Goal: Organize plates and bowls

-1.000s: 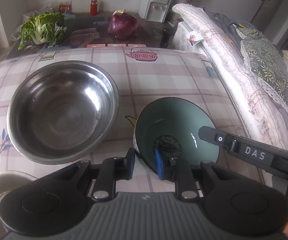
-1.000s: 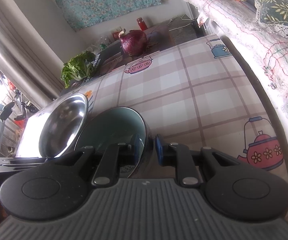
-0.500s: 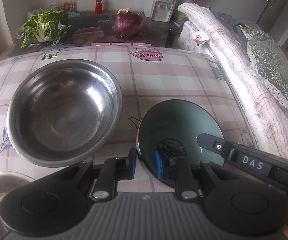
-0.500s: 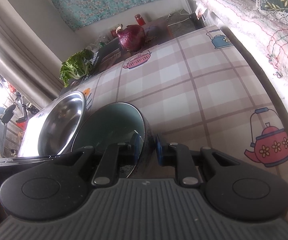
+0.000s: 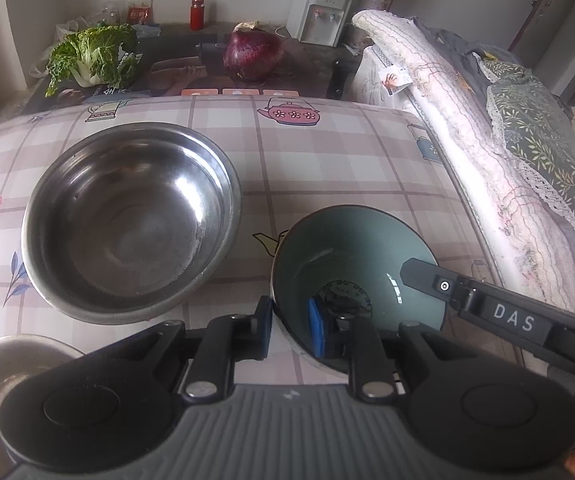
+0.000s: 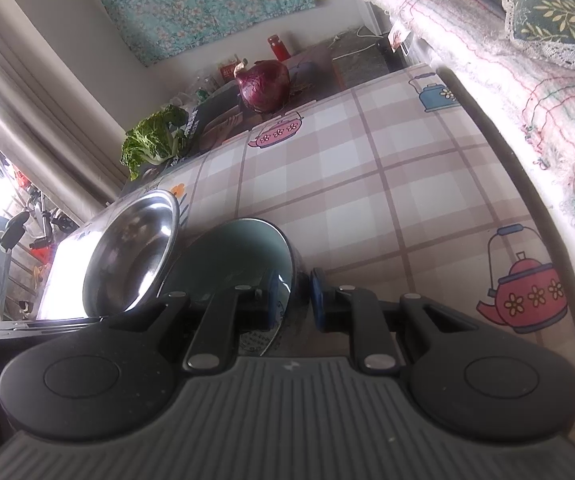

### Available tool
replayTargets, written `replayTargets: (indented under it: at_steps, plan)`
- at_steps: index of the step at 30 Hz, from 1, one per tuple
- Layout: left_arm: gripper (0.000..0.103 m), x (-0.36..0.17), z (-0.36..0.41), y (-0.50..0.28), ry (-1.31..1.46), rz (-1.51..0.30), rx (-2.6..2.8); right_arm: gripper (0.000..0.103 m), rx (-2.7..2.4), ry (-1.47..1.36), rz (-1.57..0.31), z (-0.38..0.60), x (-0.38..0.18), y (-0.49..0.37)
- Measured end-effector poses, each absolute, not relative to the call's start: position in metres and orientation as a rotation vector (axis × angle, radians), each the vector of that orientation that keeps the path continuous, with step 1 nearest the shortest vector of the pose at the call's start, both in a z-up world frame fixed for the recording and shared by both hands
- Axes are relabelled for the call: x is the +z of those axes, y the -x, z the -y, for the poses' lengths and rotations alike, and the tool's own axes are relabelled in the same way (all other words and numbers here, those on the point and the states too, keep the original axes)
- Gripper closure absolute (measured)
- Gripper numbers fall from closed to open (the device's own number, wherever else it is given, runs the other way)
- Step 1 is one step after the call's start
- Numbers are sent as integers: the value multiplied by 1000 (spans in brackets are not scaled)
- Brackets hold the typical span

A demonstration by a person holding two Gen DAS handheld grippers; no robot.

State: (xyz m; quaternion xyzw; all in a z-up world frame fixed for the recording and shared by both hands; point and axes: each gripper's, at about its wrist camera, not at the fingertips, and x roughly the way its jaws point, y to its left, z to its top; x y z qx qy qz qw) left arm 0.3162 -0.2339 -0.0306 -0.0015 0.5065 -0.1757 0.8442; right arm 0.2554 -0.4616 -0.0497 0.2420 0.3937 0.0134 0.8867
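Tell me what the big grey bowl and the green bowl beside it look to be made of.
Big grey bowl: likely stainless steel, shiny with bright reflections and a scuffed, dulled bottom.
Green bowl: probably glazed ceramic, smooth teal inside with sharp glossy highlights and a printed mark at the bottom; it could also be melamine.

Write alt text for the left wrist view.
The left gripper has its fingers shut on the near rim of a green bowl on a plaid tablecloth. A steel bowl sits left; the right gripper reaches in from the right.
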Motion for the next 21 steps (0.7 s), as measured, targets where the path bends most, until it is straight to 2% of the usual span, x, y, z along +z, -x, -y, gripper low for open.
replayTargets:
  at_steps: [4, 5, 11, 16, 21]
  plan:
    - [85, -21, 233, -312, 13, -1045, -386, 87, 21, -502, -809, 463, -42, -252]
    - [98, -17, 233, -310, 34, -1041, -424, 88, 23, -504, -806, 463, -40, -251]
    - [97, 2, 245, -295, 1, -984, -471, 89, 37, -470, -794, 449, -26, -250]
    - [95, -1, 230, -299, 10, -997, -432, 90, -19, -499, -815, 463, -36, -254]
    - [84, -6, 213, -305, 17, -1018, -398, 87, -27, -547, -823, 475, -45, -249]
